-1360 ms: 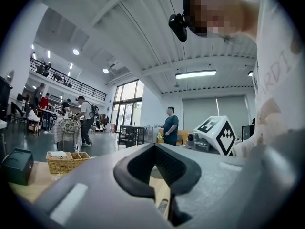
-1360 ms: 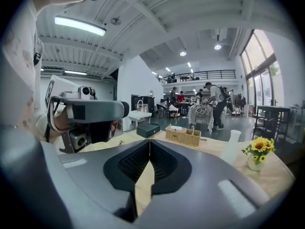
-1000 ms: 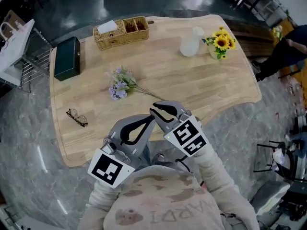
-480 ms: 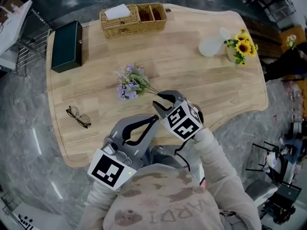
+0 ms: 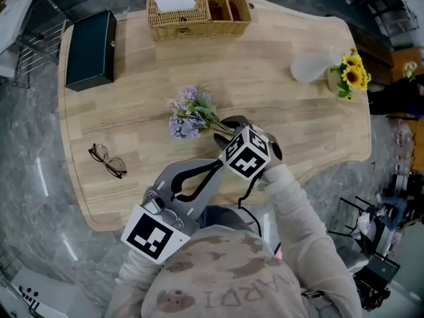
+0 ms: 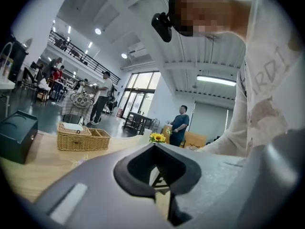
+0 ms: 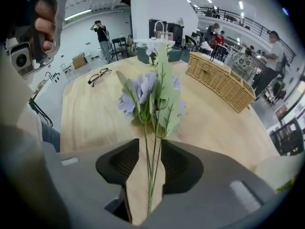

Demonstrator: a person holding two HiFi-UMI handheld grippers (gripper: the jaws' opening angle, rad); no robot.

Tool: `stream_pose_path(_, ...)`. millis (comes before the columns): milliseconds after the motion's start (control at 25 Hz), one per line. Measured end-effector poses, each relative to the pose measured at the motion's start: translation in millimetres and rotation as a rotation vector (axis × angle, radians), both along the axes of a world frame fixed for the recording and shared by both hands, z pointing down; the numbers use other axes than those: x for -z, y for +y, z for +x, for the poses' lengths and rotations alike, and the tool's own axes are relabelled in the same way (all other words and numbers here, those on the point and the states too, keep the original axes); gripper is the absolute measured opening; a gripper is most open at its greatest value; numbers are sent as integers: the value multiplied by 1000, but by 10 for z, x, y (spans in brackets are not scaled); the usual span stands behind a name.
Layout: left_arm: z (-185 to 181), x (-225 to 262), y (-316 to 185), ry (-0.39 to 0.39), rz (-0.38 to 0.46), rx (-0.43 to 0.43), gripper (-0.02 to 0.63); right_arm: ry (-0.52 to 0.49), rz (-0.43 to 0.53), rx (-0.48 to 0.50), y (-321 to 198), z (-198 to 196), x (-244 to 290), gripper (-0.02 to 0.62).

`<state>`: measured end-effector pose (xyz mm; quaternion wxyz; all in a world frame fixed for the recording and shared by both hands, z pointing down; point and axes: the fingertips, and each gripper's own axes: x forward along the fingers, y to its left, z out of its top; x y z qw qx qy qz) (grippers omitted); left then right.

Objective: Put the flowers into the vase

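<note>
Three cameras, one table

The head view looks steeply down from high up, seeing most of the wooden table (image 5: 278, 105). The left gripper view sits low at the near edge, looking across the table and up into the hall. The right gripper view is very close to the purple flowers (image 7: 152, 94), looking along the tabletop. All three see the wicker basket (image 5: 199, 15).

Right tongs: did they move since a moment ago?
Yes. The right tongs have gone forward across the wooden table toward the purple flowers, and their stems now sit between the open jaws.
</note>
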<state>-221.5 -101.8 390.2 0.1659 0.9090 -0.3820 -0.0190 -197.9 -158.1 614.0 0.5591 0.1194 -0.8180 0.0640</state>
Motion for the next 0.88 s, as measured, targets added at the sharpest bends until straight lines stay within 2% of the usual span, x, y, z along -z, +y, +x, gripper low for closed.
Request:
stream_pose_path(240, -148, -90, -84, 16, -25, 23, 0, 97, -41, 9, -46, -8, -231, 166)
stream_pose_path(480, -216, -134, -113, 12, -32, 28, 0, 161, -2, 2, -93, 20, -357, 50)
stream_pose_path(720, -182, -72, -122, 14, -9, 2, 0, 85, 36, -43, -127, -49, -130, 32)
stream_pose_path(880, -60, 54, -126, 22, 31, -46, 0, -18, 92, -123, -202, -28, 209, 32)
